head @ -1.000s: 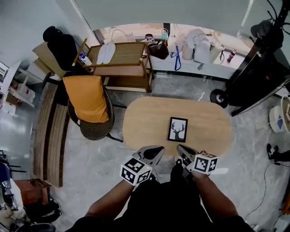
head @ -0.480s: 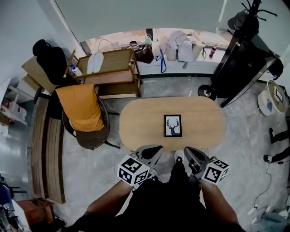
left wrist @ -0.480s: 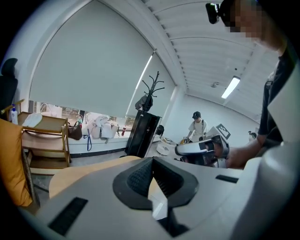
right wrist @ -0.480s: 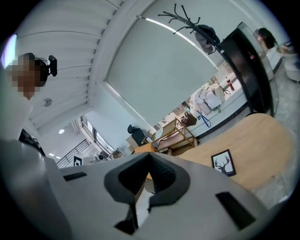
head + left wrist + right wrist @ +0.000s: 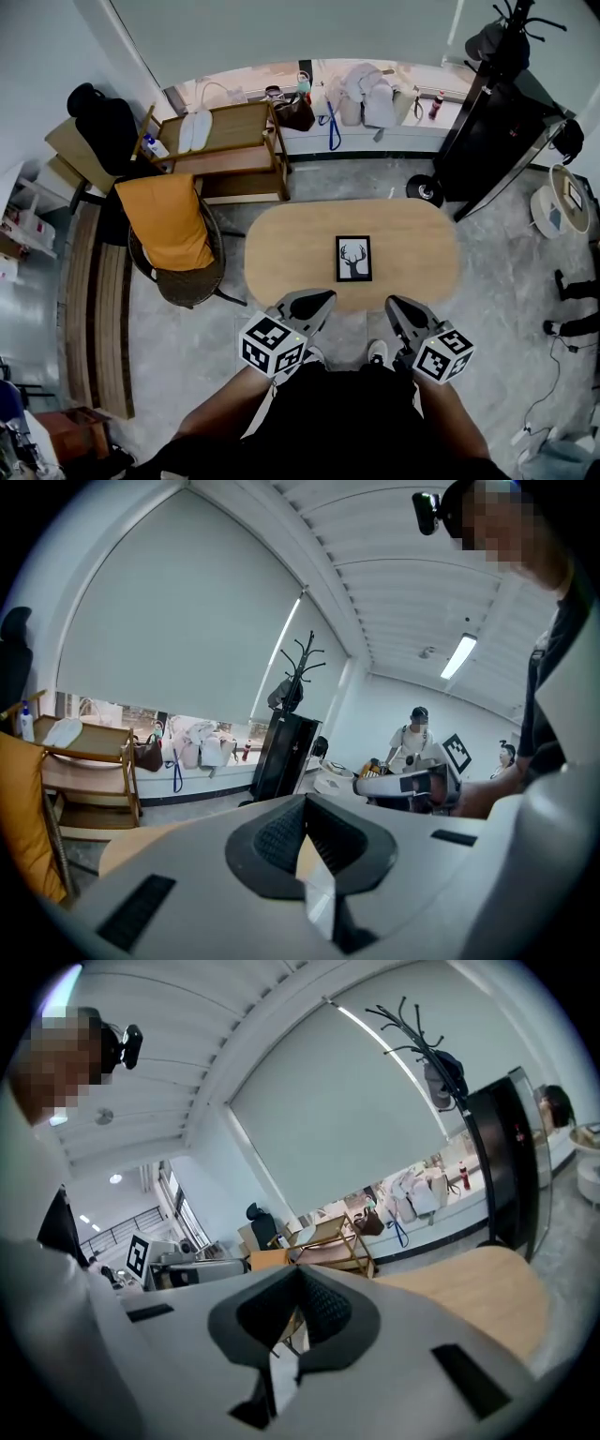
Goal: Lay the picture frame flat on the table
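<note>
Head view: picture frame [image 5: 353, 258] lies flat, long axis front-to-back; left gripper [image 5: 322, 300] and right gripper [image 5: 396, 305] jaws clenched.

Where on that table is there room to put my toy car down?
The oval table is bare except for the picture frame lying flat near its middle. Free patches: left of the frame, toward the wicker chair, and right of it, toward the rounded end. Crowded: the windowsill, full of bags.

No readable text, labels, brands or numbers, coded square markers [image 5: 272, 344] only
</note>
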Tool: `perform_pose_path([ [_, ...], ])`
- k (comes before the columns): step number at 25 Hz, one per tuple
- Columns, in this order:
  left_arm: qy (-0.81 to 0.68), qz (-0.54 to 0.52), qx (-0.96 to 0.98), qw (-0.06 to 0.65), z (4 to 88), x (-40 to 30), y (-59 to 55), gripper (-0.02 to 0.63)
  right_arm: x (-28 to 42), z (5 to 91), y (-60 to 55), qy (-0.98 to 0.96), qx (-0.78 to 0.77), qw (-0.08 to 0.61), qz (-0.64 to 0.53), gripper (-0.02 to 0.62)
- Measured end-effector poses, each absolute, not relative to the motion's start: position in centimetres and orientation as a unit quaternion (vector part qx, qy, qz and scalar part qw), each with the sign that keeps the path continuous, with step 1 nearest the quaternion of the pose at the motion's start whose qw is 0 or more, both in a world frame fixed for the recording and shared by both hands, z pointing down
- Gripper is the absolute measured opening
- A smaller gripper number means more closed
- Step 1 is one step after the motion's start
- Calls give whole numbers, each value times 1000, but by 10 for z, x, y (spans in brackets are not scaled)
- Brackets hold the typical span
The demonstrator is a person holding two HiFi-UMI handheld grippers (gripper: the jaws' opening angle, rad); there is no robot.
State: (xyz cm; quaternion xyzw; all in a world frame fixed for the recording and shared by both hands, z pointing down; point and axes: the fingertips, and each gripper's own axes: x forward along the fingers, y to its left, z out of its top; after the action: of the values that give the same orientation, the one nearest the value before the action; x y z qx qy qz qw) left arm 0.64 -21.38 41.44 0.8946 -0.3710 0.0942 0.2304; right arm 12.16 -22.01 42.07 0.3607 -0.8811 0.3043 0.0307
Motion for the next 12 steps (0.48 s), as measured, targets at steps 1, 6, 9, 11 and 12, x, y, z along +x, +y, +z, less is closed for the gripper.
perform_pose_path([
  [1, -373, 96, 894, 231, 415, 11, -214, 3, 125, 417, -223, -886, 360, 38, 290, 2],
  [6, -383, 98, 891, 223, 412, 36, -222, 3, 139, 402, -234, -910, 337, 72, 229, 2],
  [9, -391, 98, 889, 217, 411, 50, -221, 3, 146, 402, -235, -918, 325, 83, 213, 2],
  [11, -394, 102, 889, 208, 411, 55, -219, 3, 147, 404, -234, -922, 317, 87, 207, 2],
  [12, -396, 105, 889, 206, 411, 56, -218, 3, 147, 406, -234, -923, 313, 89, 204, 2],
])
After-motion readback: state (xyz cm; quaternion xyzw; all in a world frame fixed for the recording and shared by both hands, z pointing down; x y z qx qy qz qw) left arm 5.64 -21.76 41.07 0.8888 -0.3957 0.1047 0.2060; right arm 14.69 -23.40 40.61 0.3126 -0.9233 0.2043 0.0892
